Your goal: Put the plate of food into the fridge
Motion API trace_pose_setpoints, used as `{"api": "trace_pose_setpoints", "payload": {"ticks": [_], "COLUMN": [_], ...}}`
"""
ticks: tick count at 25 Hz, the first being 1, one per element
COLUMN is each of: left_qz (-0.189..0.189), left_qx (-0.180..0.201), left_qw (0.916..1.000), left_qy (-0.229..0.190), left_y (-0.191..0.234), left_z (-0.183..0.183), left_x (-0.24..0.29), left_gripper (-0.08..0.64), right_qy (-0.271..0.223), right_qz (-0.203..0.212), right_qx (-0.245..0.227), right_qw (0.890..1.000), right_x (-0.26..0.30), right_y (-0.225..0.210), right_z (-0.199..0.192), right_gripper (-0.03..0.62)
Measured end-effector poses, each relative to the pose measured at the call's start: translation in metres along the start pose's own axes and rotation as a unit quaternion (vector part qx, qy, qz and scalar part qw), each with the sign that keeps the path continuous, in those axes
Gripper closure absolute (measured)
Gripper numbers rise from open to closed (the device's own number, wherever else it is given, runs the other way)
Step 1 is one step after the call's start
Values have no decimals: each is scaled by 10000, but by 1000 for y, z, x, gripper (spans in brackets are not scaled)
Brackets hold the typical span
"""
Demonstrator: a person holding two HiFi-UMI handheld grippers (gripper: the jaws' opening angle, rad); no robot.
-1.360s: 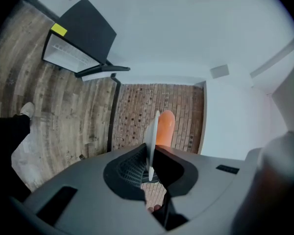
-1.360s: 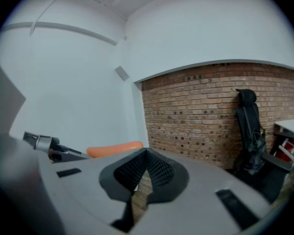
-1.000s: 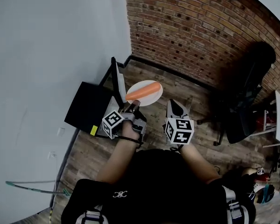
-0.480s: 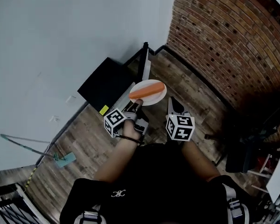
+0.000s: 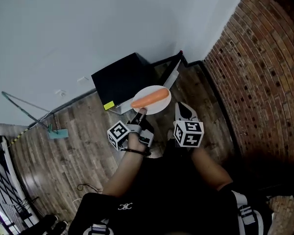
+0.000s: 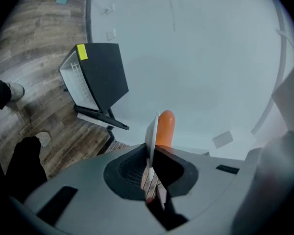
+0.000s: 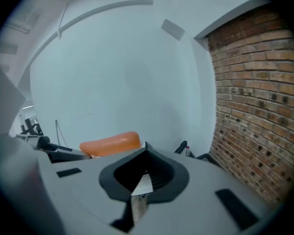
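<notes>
A white plate [image 5: 148, 94] carrying a long orange piece of food [image 5: 150, 98] hangs above the wooden floor. My left gripper [image 5: 141, 112] is shut on the plate's near rim. In the left gripper view the plate [image 6: 151, 131] shows edge-on between the jaws, the orange food [image 6: 165, 126] lying behind it. My right gripper [image 5: 182, 107] hovers just right of the plate with its jaws together and nothing in them; its own view shows the food [image 7: 110, 144] to the left. The black mini fridge [image 5: 123, 78] stands on the floor beyond the plate, its door [image 5: 170, 75] swung open.
A pale wall [image 5: 112, 23] runs behind the fridge and a brick wall [image 5: 269, 67] closes the right side. A long-handled cleaning tool [image 5: 53, 129] leans at the left. A cable [image 5: 84, 186] lies on the floor, and a black rack [image 5: 0, 180] stands at the far left.
The head view has swung round: the brick wall slid to the right and the fridge now sits up and left of the plate. Both grippers keep their pose, the plate still gripped.
</notes>
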State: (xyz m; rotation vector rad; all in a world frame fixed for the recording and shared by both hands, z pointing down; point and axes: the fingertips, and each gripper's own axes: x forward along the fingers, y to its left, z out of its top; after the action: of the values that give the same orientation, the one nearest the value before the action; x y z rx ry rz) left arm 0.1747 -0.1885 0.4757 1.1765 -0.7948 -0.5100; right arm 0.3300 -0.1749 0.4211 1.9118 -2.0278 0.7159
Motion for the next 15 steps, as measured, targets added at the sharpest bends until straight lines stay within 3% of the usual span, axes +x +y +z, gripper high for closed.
{"api": "trace_pose_setpoints", "payload": {"ticks": [4, 7, 11, 15], "left_qz": [-231, -290, -137, -51], "left_qx": [-252, -463, -480, -521], "left_qw": [9971, 9942, 9932, 9917], "left_qy": [-680, -924, -1054, -1171], "left_y": [24, 44, 85, 156], "left_z": [-9, -9, 1, 31], "left_x": [7, 6, -1, 12], "left_gripper": [528, 528, 528, 528], "right_qy": [305, 500, 495, 344], "right_qz": [863, 1412, 1567, 1762], "right_qx": [-426, -339, -339, -295], "right_qw": [9949, 9881, 9858, 9833], "right_x": [30, 57, 86, 131], "right_y": [-8, -7, -6, 2], "right_z": [-10, -23, -53, -103], "right_gripper": [578, 578, 578, 578]}}
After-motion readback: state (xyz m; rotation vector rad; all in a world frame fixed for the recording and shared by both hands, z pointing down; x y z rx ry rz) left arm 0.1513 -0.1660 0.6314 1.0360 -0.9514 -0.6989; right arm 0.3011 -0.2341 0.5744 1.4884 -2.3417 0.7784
